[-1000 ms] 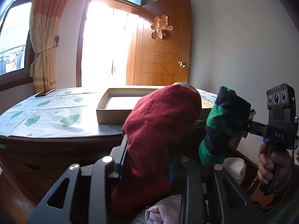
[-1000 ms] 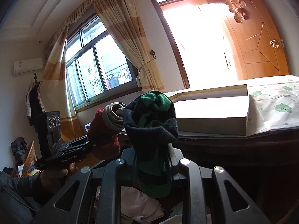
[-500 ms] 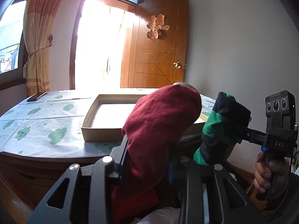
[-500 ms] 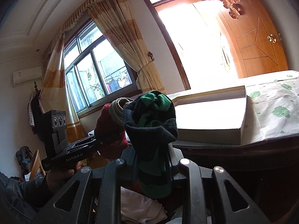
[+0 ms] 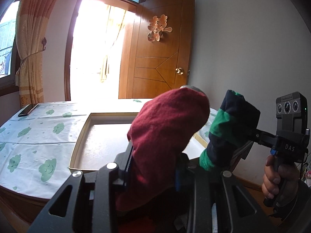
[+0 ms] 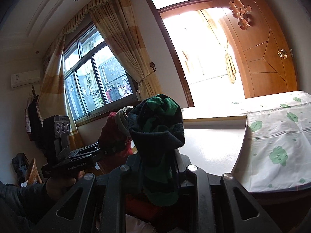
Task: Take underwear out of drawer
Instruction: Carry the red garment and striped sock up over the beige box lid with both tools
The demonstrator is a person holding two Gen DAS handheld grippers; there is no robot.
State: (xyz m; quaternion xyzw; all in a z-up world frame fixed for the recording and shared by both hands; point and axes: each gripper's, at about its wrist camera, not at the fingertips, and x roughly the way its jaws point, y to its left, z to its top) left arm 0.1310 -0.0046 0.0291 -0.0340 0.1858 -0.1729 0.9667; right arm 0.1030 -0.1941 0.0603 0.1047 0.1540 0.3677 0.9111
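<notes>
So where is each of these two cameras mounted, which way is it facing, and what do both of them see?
Left wrist: on the left gripper, facing the wooden door; it grips a red garment, and the right hand shows at right.
Right wrist: on the right gripper, facing the window; it grips a green-and-navy striped garment, and the left hand shows at left.
Shared: both garments, the shallow box, the cloud-print tablecloth, the door.

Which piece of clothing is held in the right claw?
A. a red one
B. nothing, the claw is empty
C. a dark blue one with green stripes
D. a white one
C: the right claw is shut on the dark blue and green striped garment; the red garment is in the left claw.
</notes>
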